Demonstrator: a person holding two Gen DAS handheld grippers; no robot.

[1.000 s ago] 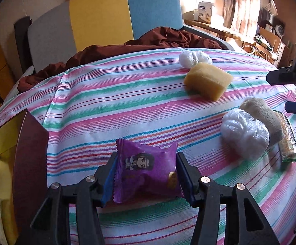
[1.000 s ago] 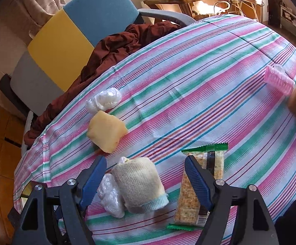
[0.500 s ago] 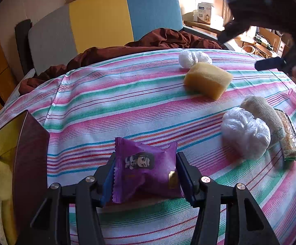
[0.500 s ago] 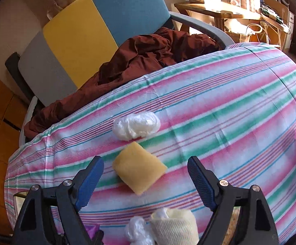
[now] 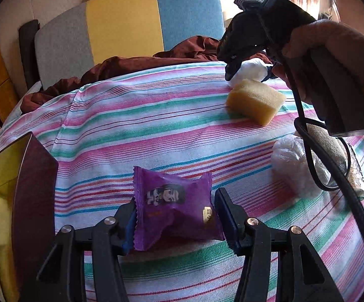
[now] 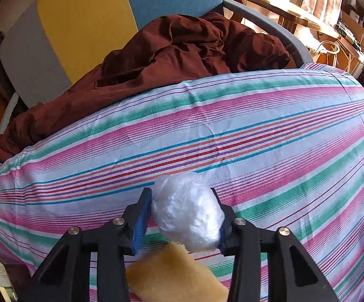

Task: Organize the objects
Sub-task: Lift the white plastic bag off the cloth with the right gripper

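The left claw (image 5: 174, 216), at the bottom centre of its own frame, is clenched on a purple snack packet (image 5: 173, 206) just above the striped cloth (image 5: 131, 125) covering the desk. The right claw (image 6: 182, 216), whose jaws have just been closing, grips a crumpled clear plastic bag (image 6: 188, 214) between its blue pads, low in the right wrist frame (a yellow sponge (image 6: 174, 274) lies directly below it). In the left wrist view a hand (image 5: 332, 58) at upper right holds that claw over the bag beside the sponge; a second plastic bundle (image 5: 295, 168) lies at right.
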